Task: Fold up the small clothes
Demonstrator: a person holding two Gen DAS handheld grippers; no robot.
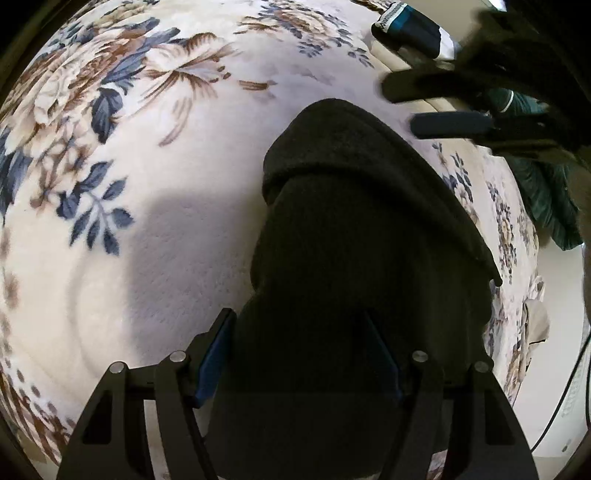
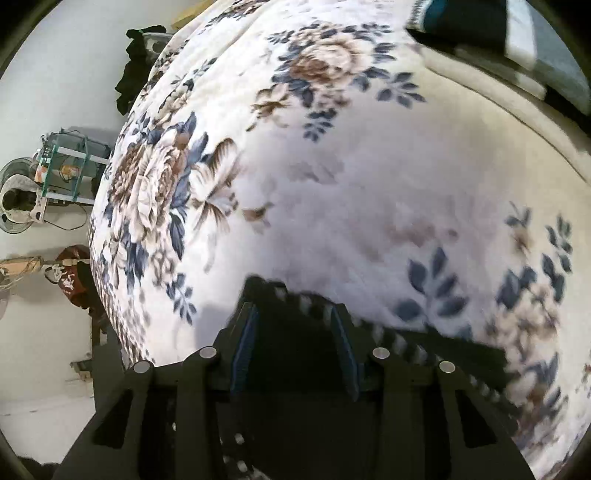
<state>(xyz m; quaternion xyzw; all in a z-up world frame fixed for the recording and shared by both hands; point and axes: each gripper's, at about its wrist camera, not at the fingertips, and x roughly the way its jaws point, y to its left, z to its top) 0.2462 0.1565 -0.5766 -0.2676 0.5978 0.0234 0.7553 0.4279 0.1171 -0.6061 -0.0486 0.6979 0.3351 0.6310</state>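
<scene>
In the left wrist view, a black cloth (image 1: 354, 229) filled the middle and lower centre of the frame, lying on a floral blanket (image 1: 155, 192). It had a folded band across its upper part. The left gripper (image 1: 299, 354) stood at the bottom with its jaws apart, and the cloth ran between and over them; whether they pressed on it could not be told. At the upper right the right gripper (image 1: 417, 107) showed blurred, its two fingers apart above the blanket. Teal clothes (image 1: 410, 26) lay at the top right.

In the right wrist view, the right gripper (image 2: 295, 332) sat at the bottom centre, jaws apart. A dark cloth with a pale-dotted edge (image 2: 424, 343) lay blurred under and between them, at lower centre, on the blanket (image 2: 369, 184). A fan (image 2: 18, 195) stood at the left edge.
</scene>
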